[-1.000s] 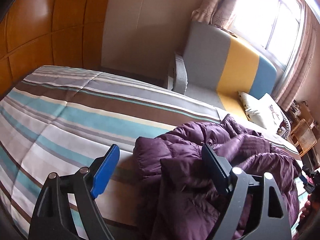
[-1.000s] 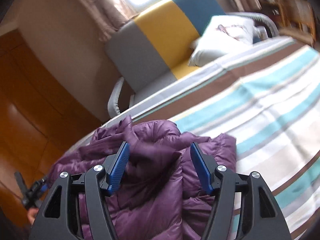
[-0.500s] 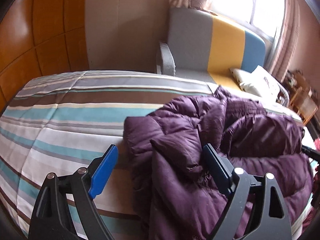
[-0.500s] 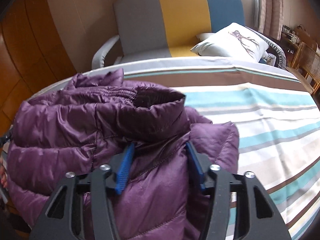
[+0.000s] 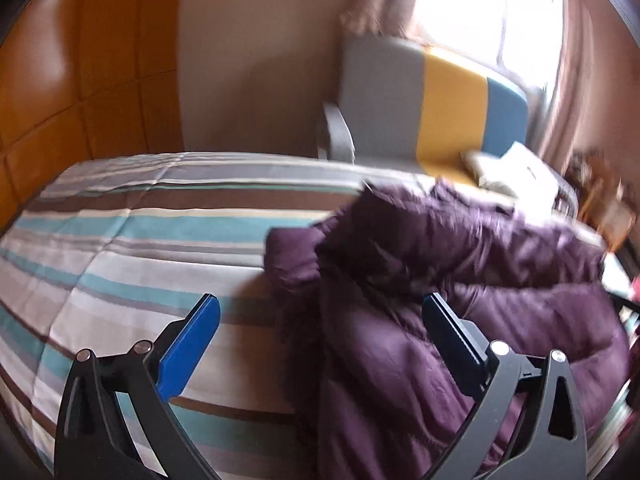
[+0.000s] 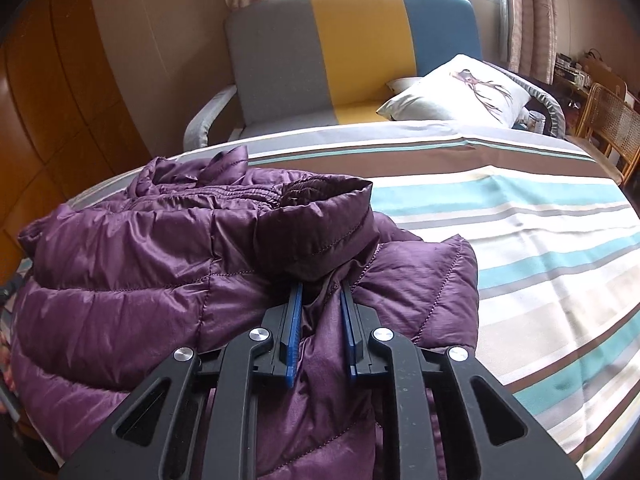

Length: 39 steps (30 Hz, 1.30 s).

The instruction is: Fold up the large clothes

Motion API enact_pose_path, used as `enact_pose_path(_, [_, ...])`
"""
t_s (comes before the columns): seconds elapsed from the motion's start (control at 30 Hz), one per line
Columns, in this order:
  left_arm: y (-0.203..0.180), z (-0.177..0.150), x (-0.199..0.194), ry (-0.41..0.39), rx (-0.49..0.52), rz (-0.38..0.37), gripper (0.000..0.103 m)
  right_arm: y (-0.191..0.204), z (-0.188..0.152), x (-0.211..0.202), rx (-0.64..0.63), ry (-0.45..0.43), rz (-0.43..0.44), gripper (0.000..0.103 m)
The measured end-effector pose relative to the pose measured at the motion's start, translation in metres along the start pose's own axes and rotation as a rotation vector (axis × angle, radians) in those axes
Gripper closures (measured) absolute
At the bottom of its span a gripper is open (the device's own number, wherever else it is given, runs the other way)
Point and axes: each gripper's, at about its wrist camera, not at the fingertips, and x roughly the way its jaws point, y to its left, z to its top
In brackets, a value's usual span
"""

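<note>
Purple down jacket [image 6: 168, 264] lies bunched on the striped bed [image 6: 552, 240], toward the near edge; in the right wrist view it fills the 9 o'clock half, with bare cover from 1 to 4 o'clock. Armchair [image 6: 352, 52] and pillow [image 6: 452, 96] stand beyond the bed at 12 to 1 o'clock.

Right gripper [image 6: 320, 300]: jaws have just been closing and are now nearly together, pinching a fold of jacket fabric just below the collar.

Left gripper [image 5: 320, 312]: jaws have just been opening and stand wide apart, holding nothing. One blue pad is over bare bedcover at 7 o'clock, the other over the jacket at 5 o'clock. View blurred.

Judged step: securing two hold points before spreading the garment.

Risks:
- The pinch may hold only the slick outer shell, so a lift could let it slide out.
- The left jaws straddle the jacket's edge and may catch bedcover along with it.
- The bunched layers may lift as one lump instead of opening flat.
</note>
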Motion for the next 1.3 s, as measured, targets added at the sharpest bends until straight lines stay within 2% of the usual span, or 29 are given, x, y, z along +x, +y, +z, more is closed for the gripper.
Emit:
enact_pose_path(0.03, [-0.007, 0.0, 0.007, 0.03, 0.027, -0.022, 0.028, 0.0, 0.0, -0.001, 0.001, -0.004, 0.002, 0.09])
enact_pose_path(0.07, [-0.011, 0.0, 0.012, 0.061, 0.033, -0.047, 0.071, 0.001, 0.001, -0.004, 0.003, -0.008, 0.002, 0.091])
enact_pose_path(0.1, [-0.014, 0.001, 0.016, 0.102, 0.019, -0.065, 0.082, 0.0, 0.002, -0.008, 0.006, -0.017, 0.003, 0.091])
enact_pose_path(0.17, [-0.019, 0.004, 0.006, 0.083, 0.002, -0.071, 0.095, 0.0, 0.004, -0.02, 0.007, -0.041, 0.008, 0.094])
enact_pose_path(0.27, [-0.023, 0.015, -0.011, 0.041, 0.007, -0.058, 0.095, -0.001, 0.016, -0.036, -0.004, -0.084, 0.016, 0.096])
enact_pose_path(0.37, [-0.019, 0.033, -0.014, 0.028, -0.036, -0.066, 0.096, 0.0, 0.036, -0.038, -0.009, -0.102, 0.02, 0.096])
enact_pose_path(0.43, [-0.019, 0.045, -0.008, 0.021, -0.056, -0.062, 0.096, 0.0, 0.045, -0.032, -0.006, -0.103, 0.018, 0.096])
enact_pose_path(0.57, [-0.026, 0.059, 0.013, 0.036, -0.03, -0.018, 0.096, -0.003, 0.064, -0.005, 0.019, -0.065, 0.011, 0.096])
enact_pose_path(0.67, [-0.028, 0.066, 0.038, 0.084, -0.024, 0.02, 0.096, -0.003, 0.073, 0.016, 0.015, -0.028, -0.012, 0.096])
enact_pose_path(0.83, [-0.028, 0.056, 0.079, 0.165, -0.007, 0.056, 0.095, -0.004, 0.073, 0.055, -0.019, 0.038, -0.062, 0.096])
enact_pose_path(1.03, [-0.036, 0.031, 0.092, 0.131, 0.047, 0.062, 0.094, -0.006, 0.05, 0.08, -0.027, 0.044, -0.102, 0.096])
enact_pose_path(1.2, [-0.038, 0.029, 0.095, 0.126, 0.045, 0.067, 0.093, -0.004, 0.046, 0.085, -0.036, 0.049, -0.116, 0.096])
enact_pose_path(1.27, [-0.039, 0.03, 0.091, 0.129, 0.05, 0.07, 0.089, -0.005, 0.048, 0.082, -0.036, 0.054, -0.114, 0.095])
enact_pose_path(1.3, [-0.039, 0.03, 0.088, 0.13, 0.049, 0.075, 0.086, -0.004, 0.05, 0.08, -0.037, 0.054, -0.113, 0.091])
